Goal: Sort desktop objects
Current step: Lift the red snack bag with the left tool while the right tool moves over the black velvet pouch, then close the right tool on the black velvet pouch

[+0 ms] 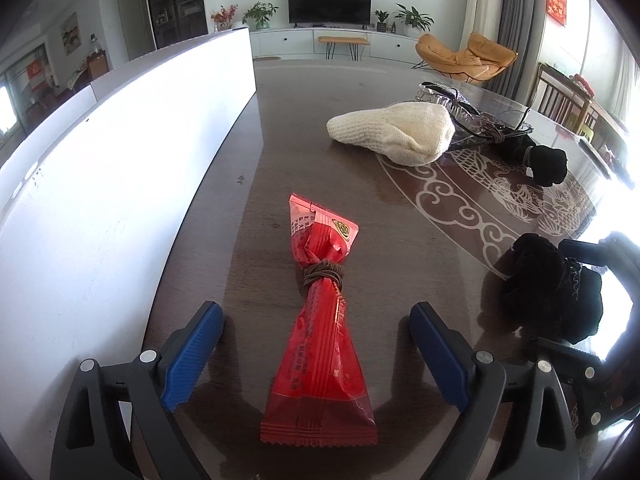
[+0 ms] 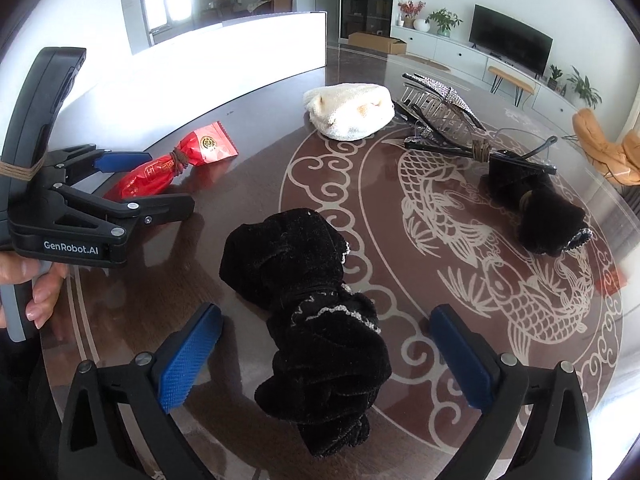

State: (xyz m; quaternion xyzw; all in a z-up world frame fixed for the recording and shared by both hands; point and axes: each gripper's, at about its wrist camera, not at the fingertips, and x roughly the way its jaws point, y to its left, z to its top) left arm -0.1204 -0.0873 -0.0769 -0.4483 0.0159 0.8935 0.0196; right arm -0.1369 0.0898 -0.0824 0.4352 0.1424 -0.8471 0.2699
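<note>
The red packet [image 1: 320, 332] lies lengthwise between the open left gripper [image 1: 316, 354], pointing away.

I'm working over a dark brown table [image 2: 248, 196] with a pale inlaid fish-and-cloud roundel [image 2: 460, 216] as my landmark. On the roundel's near edge lies a black velvet scrunchie bundle [image 2: 316, 320]. A second black velvet bundle [image 2: 544, 216] sits on the roundel's far right part, and just beyond it I see folded eyeglasses [image 2: 516, 148] and a rhinestone hair claw [image 2: 440, 104]. A cream knitted pouch [image 2: 348, 114] rests on the roundel's far rim. Left of the roundel, on plain wood, lies a red snack packet [image 2: 176, 168] tied round its middle with a brown band.
</note>
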